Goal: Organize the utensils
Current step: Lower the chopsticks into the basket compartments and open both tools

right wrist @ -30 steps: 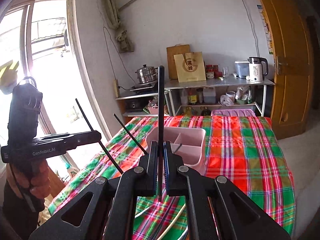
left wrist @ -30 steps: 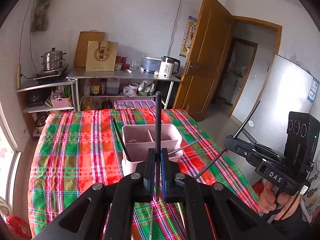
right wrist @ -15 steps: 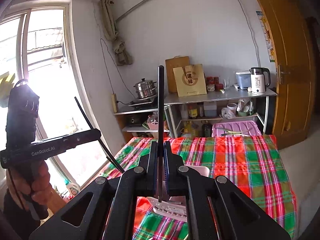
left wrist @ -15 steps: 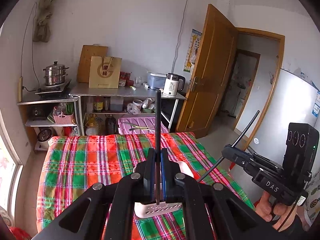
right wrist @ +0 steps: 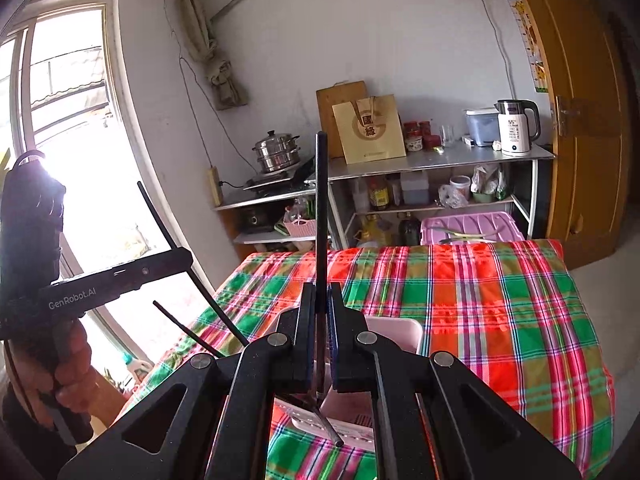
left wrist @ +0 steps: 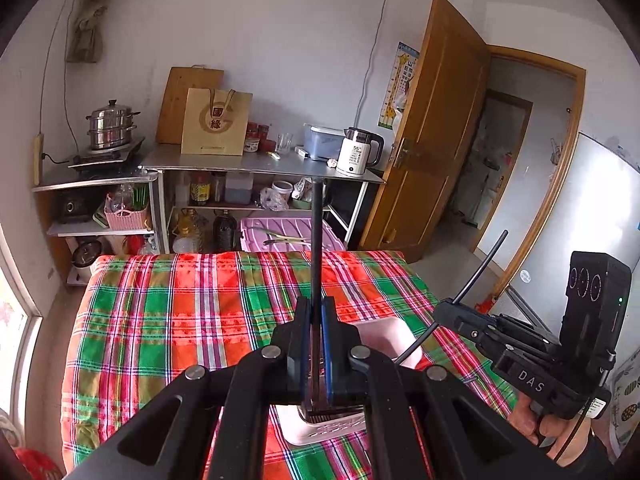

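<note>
My left gripper [left wrist: 315, 308] is shut on a black chopstick [left wrist: 316, 236] that stands upright between its fingers. My right gripper [right wrist: 321, 294] is shut on another black chopstick [right wrist: 321, 204], also upright. Both hold their sticks above a pink utensil caddy [left wrist: 386, 336], mostly hidden under the fingers; it also shows in the right wrist view [right wrist: 394, 332]. The right gripper appears in the left wrist view [left wrist: 532, 356] and the left one in the right wrist view [right wrist: 92, 284]. Another dark chopstick [right wrist: 188, 332] pokes up from the caddy.
The caddy sits on a table with a red and green plaid cloth [left wrist: 180, 312]. Behind it stand a steel shelf [left wrist: 256, 164] with a kettle [left wrist: 358, 156], a steamer pot [left wrist: 110, 124] and a purple bin [left wrist: 288, 232]. A window [right wrist: 80, 152] is left, a door [left wrist: 436, 128] right.
Both grippers have risen and pulled back with their chopsticks. The caddy has slid down under the fingers and more of the shelf and wall shows.
</note>
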A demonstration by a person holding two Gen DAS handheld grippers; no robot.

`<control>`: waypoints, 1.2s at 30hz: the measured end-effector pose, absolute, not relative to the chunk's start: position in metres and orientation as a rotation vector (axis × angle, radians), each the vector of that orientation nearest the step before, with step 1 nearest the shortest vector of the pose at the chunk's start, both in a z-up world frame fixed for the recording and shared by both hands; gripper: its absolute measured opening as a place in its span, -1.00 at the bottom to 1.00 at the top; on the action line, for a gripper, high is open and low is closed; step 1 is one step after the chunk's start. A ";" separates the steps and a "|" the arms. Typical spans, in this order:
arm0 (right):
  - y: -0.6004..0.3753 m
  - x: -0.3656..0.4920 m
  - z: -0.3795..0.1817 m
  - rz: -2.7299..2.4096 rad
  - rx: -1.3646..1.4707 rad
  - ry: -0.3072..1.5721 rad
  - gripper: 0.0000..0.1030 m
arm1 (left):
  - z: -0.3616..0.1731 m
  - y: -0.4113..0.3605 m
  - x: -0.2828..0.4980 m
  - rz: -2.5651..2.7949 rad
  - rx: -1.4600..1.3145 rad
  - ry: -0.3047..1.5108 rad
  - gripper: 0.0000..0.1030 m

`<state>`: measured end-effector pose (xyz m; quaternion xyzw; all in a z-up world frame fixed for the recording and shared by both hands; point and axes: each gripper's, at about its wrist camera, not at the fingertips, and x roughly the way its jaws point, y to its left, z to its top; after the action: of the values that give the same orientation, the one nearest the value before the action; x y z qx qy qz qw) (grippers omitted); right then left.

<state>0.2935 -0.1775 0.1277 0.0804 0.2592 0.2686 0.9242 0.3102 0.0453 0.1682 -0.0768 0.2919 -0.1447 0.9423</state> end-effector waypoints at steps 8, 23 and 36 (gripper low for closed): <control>-0.172 0.298 0.116 0.555 0.146 0.568 -0.90 | 0.145 0.052 0.321 -0.306 -0.184 0.644 -0.91; -0.164 0.305 0.097 0.562 0.101 0.659 -0.89 | 0.123 0.052 0.328 -0.307 -0.183 0.701 -0.89; -0.185 0.275 0.124 0.556 0.108 0.579 -0.73 | 0.147 0.063 0.287 -0.291 -0.187 0.611 -0.75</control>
<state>0.2747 -0.1854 0.1243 0.0524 0.2818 0.2705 0.9191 0.2873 0.0630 0.1465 -0.0915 0.2993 -0.1424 0.9390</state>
